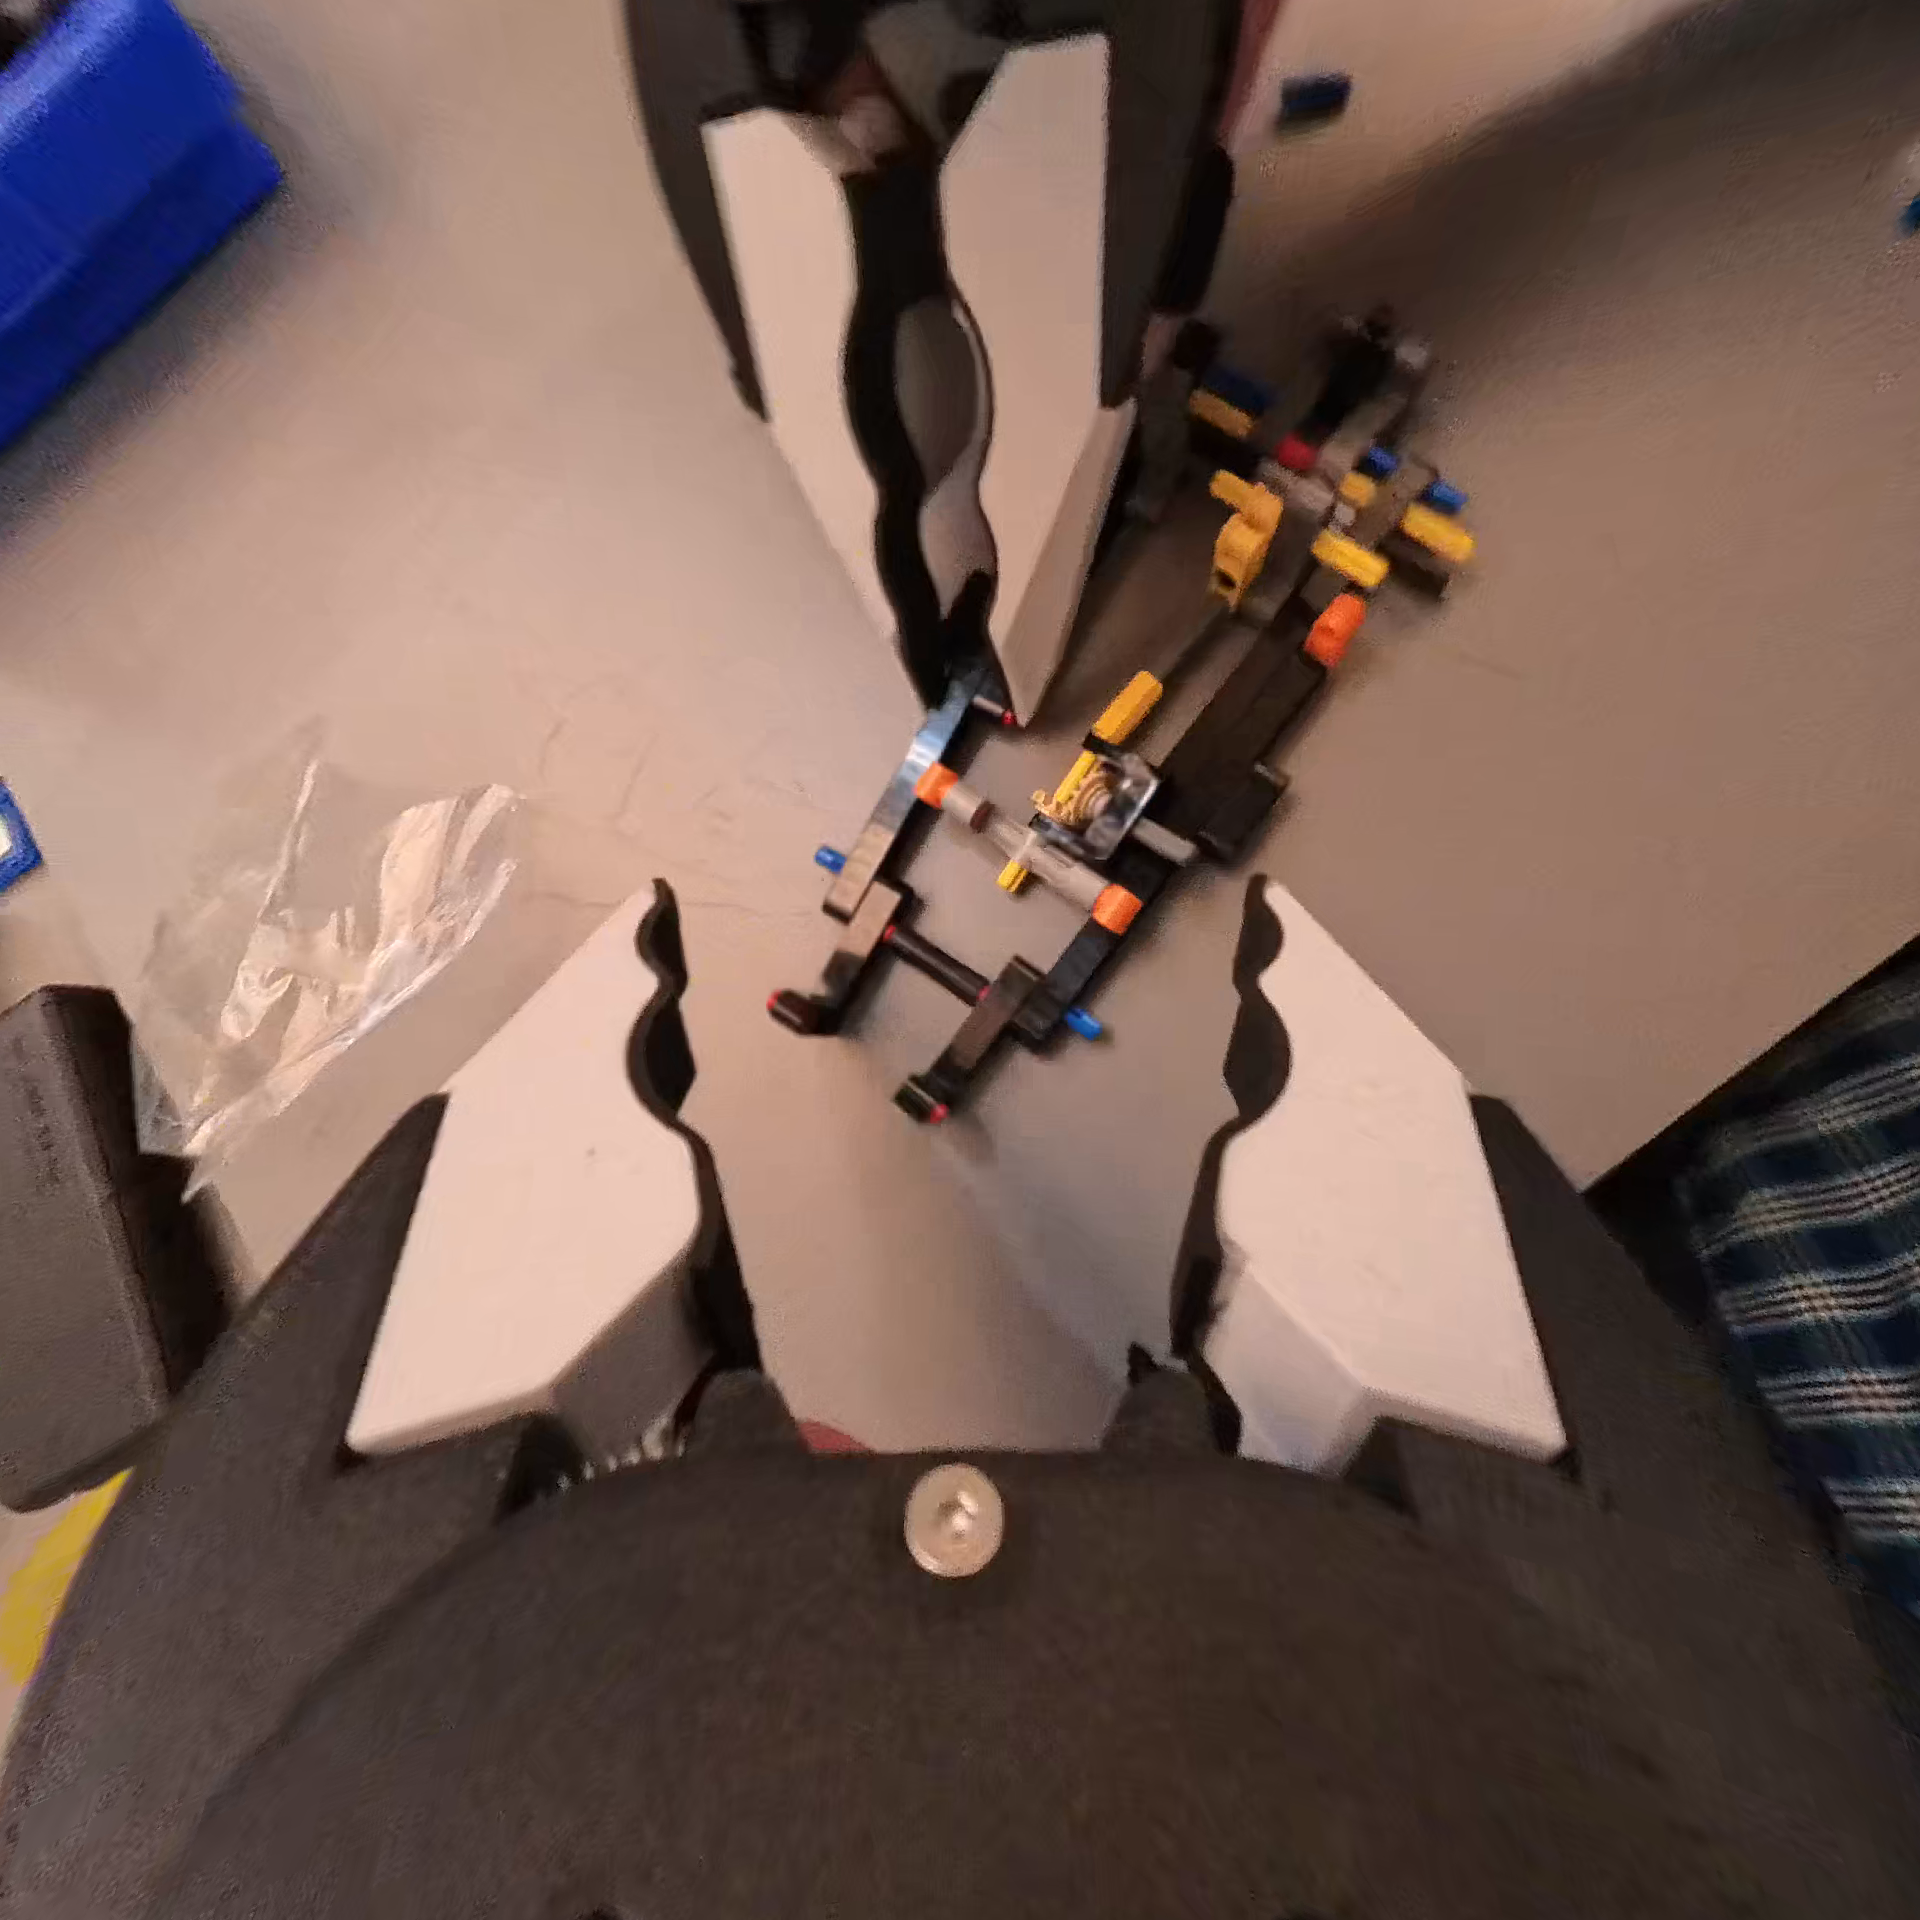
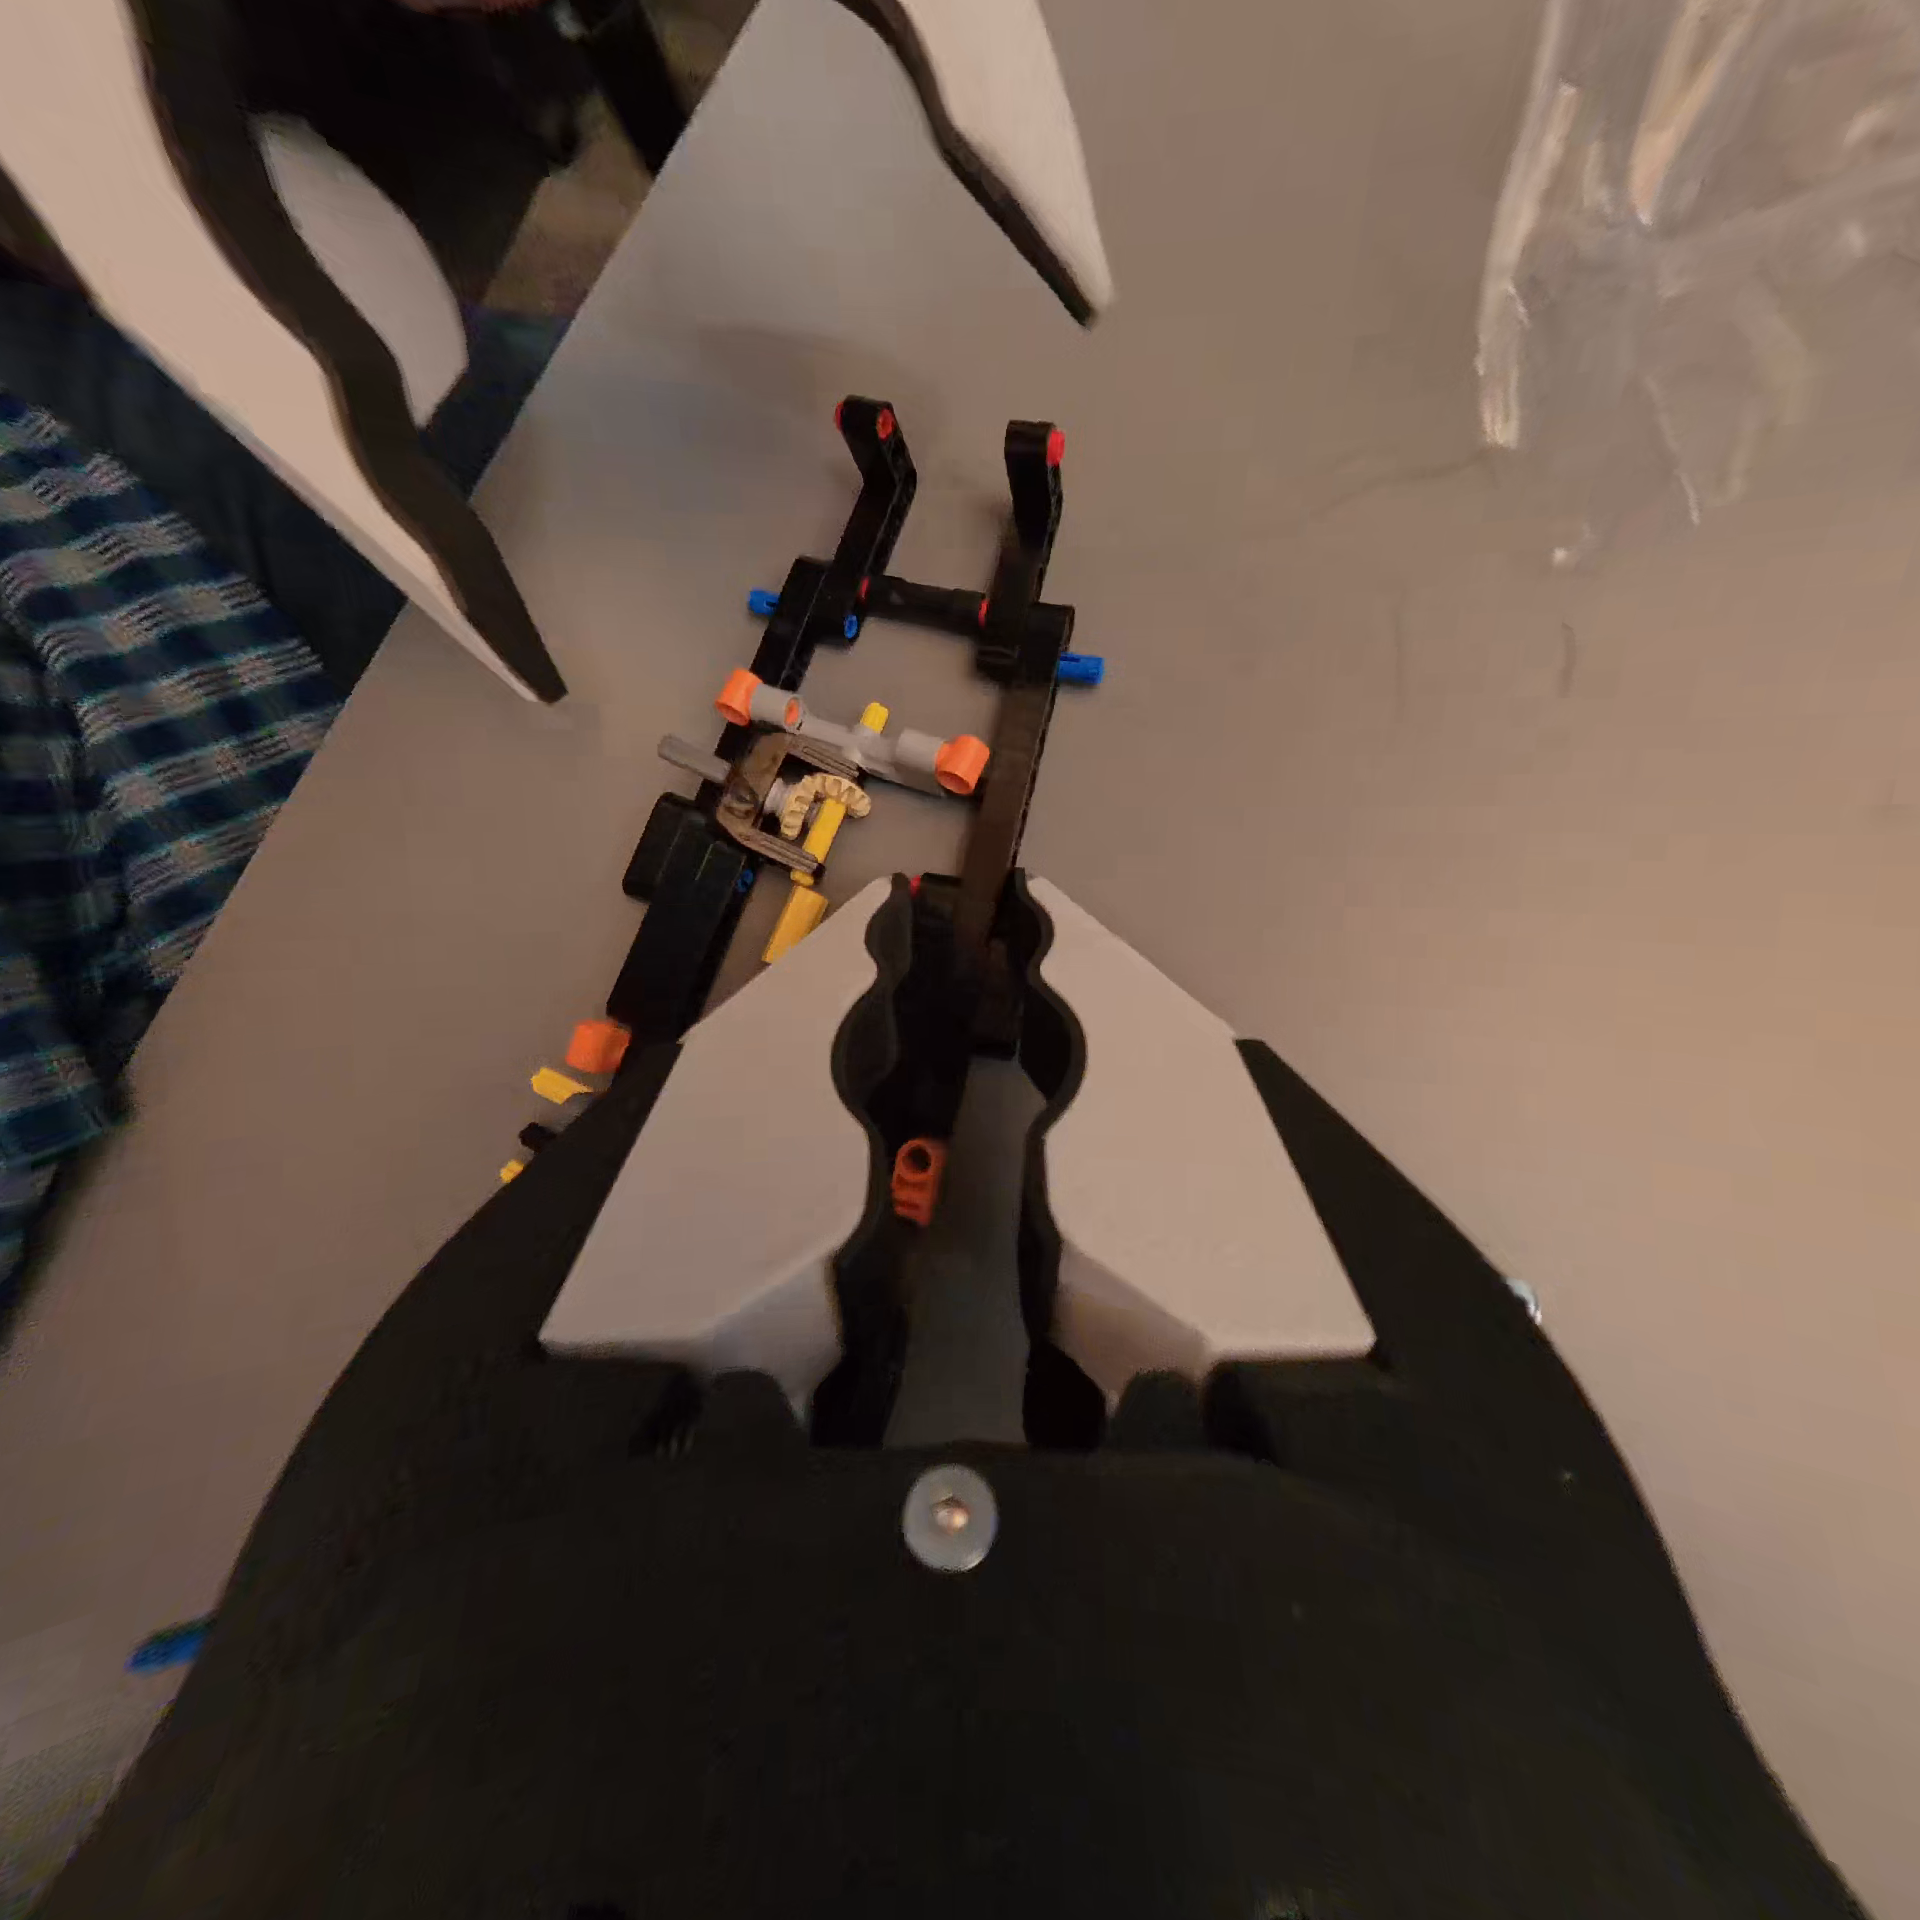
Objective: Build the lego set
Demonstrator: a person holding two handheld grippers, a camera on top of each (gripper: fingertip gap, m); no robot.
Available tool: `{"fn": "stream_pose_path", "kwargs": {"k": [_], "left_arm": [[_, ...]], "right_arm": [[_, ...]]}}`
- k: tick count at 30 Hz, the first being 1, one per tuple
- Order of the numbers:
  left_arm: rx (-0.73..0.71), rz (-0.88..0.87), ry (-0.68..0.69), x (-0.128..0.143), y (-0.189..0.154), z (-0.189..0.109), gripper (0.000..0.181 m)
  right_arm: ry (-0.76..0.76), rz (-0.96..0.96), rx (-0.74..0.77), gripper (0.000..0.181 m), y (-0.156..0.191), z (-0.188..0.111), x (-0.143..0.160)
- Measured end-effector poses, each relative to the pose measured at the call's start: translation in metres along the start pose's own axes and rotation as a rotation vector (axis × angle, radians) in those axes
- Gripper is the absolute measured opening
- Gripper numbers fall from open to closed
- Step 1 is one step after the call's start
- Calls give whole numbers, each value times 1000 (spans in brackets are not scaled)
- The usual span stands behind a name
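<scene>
A long black Lego frame (image 1: 1236, 727) with orange, yellow, blue and red pins lies flat on the grey table (image 1: 520, 520). It also shows in the right wrist view (image 2: 1023, 748), with a tan gear (image 2: 821, 800) near its middle. My right gripper (image 2: 956, 888) is shut on one black side beam of the frame; in the left wrist view it (image 1: 977, 696) comes down from the top. My left gripper (image 1: 958, 899) is open and empty, held above the frame's near end. It hangs open at the top left of the right wrist view (image 2: 810, 499).
A blue bin (image 1: 104, 208) stands at the far left. A crumpled clear plastic bag (image 1: 332, 935) lies left of the frame, also in the right wrist view (image 2: 1662, 260). A dark block (image 1: 62, 1226) sits beside it. A plaid sleeve (image 1: 1818, 1195) is past the table edge. There is about 6 cm between the tips of the two grippers.
</scene>
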State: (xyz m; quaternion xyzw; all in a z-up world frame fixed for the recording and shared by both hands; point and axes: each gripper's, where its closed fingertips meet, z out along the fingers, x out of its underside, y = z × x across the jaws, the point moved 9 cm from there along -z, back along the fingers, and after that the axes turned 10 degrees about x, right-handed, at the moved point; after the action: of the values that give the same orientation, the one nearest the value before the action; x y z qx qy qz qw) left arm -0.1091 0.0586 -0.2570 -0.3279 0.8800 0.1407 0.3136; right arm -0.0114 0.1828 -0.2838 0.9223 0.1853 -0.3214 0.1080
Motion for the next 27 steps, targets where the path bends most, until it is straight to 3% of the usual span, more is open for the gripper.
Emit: {"fn": "stream_pose_path", "kwargs": {"k": [5, 8, 10, 13, 18, 27], "left_arm": [[85, 16, 105, 6, -2, 20, 105], [110, 10, 100, 8, -2, 25, 102], [114, 21, 103, 6, 0, 26, 103], [144, 34, 98, 3, 1, 28, 100], [185, 56, 120, -3, 0, 34, 97], [214, 21, 136, -6, -2, 37, 87]], "right_arm": [[26, -93, -53, 17, -2, 6, -12], [27, -38, -24, 35, -4, -5, -13], [49, 8, 23, 52, -2, -18, -6], [62, 95, 67, 57, 11, -38, 12], [79, 175, 129, 82, 41, -43, 37], [25, 271, 188, 89, 62, -59, 51]]}}
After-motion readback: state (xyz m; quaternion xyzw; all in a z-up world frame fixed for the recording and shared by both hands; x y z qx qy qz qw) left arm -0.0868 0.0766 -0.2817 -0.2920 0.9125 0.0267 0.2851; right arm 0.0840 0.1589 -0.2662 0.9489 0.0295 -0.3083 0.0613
